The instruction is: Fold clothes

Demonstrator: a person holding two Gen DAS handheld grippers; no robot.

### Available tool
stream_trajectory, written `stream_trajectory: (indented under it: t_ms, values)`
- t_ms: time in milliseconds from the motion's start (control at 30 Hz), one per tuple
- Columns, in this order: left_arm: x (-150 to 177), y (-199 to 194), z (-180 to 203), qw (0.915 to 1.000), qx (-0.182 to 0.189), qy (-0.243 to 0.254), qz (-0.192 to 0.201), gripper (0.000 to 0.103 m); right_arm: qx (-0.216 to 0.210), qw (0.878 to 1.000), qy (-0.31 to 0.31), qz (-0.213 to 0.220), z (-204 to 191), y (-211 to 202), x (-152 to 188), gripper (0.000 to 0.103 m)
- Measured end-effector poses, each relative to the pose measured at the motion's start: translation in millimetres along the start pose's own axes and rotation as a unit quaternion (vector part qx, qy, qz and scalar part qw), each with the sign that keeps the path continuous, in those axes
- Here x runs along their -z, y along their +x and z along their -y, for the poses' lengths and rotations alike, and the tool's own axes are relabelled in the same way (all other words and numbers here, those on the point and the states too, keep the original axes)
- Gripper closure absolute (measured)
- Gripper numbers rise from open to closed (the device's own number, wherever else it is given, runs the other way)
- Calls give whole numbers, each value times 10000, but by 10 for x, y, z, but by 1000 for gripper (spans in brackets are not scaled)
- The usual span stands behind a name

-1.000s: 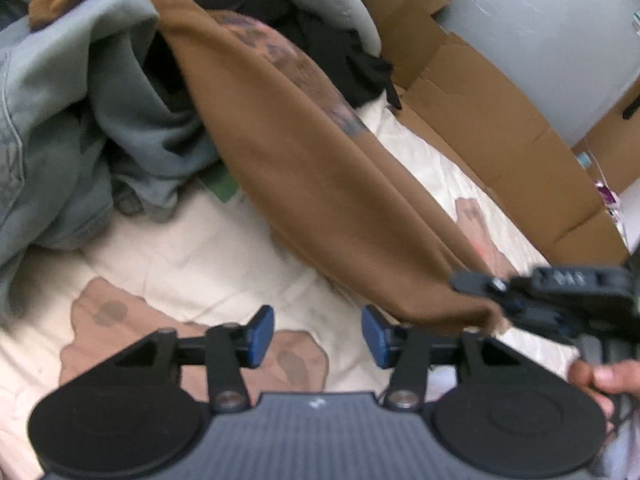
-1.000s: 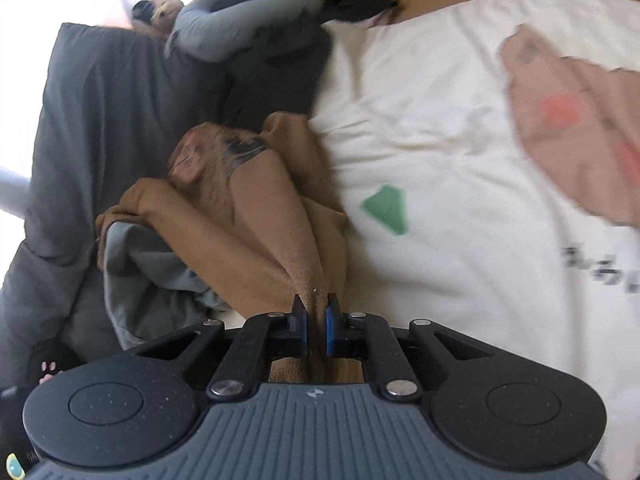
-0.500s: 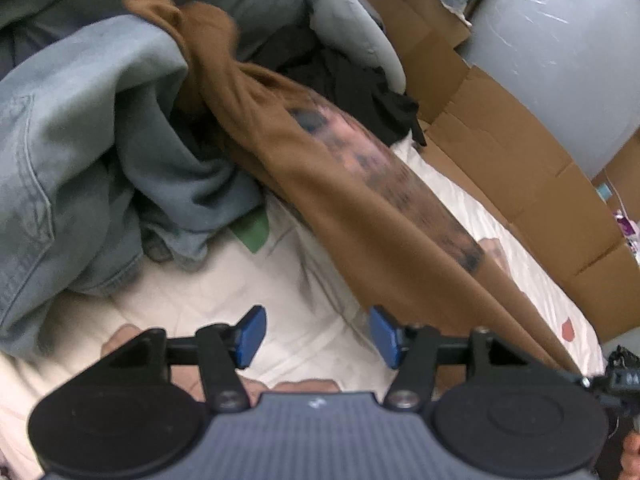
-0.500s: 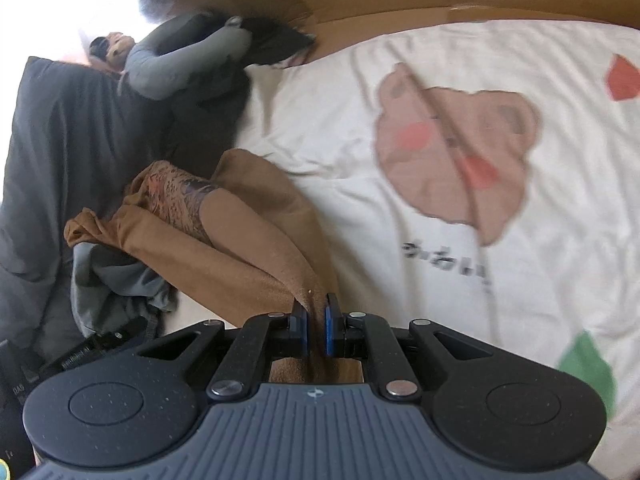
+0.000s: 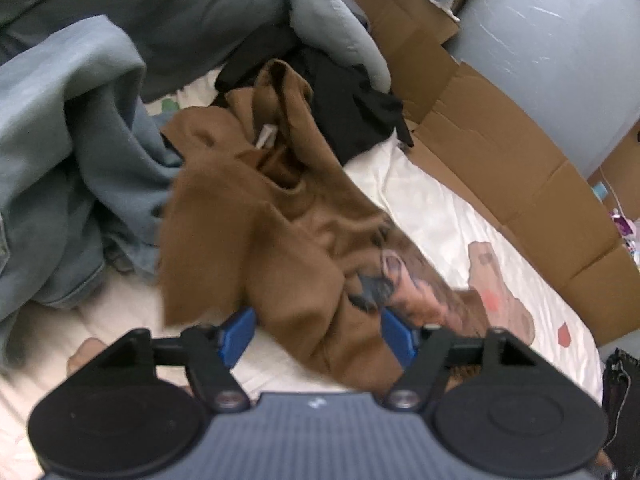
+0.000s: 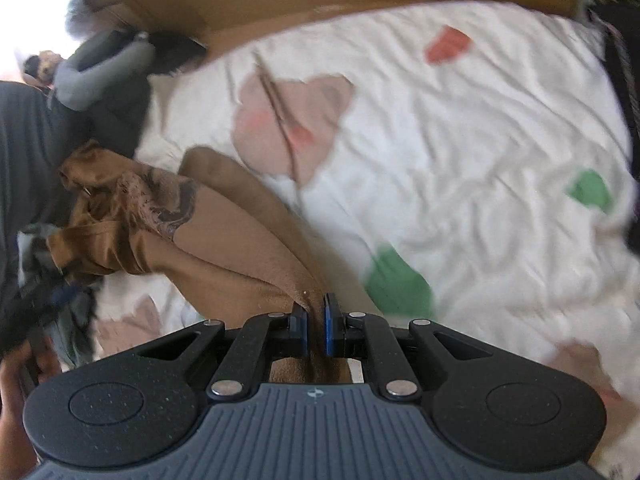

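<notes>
A brown T-shirt (image 5: 276, 220) with a dark print lies stretched and crumpled across the white bear-print sheet (image 5: 432, 216). My left gripper (image 5: 318, 334) hovers over its lower part with the jaws opening. Cloth shows between its blue pads (image 5: 238, 334), which do not press on it. In the right wrist view the same brown T-shirt (image 6: 224, 232) runs from the pile at the left into my right gripper (image 6: 316, 320), which is shut on a bunched edge of it. The sheet (image 6: 460, 128) spreads out to the right.
A heap of clothes sits behind the shirt: a blue-grey denim garment (image 5: 68, 148), a black garment (image 5: 352, 112) and grey clothing (image 5: 332, 28). Flattened cardboard (image 5: 512, 168) lines the bed's far side. A hand (image 6: 12, 384) shows at the lower left of the right wrist view.
The right gripper has dragged the brown T-shirt off the pile and out across the sheet. The shirt now lies lower and slacker under the left gripper, whose jaws stand wider.
</notes>
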State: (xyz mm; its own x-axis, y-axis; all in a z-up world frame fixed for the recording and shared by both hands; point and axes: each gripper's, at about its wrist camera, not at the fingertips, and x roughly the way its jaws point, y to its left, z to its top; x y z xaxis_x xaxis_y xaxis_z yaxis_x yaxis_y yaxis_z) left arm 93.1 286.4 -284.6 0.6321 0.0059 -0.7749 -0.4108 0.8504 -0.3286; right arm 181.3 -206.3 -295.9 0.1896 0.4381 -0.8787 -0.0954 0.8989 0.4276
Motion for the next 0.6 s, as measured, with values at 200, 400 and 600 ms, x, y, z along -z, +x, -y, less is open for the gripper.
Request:
stream_trajectory:
  t_ms: [200,400,600]
  values:
    - [20,-43,-30,9999,-107,22,79,30,288,9989,296,-235,208,-166,346,97]
    - [-18,-82,-179,9996,-265,103,80,30,713,9946,528,-548,466,-300,623,97]
    - [-136,-90,-297,9977,-536,329,233,29,895,9928,310,-730,428,-282,681,85]
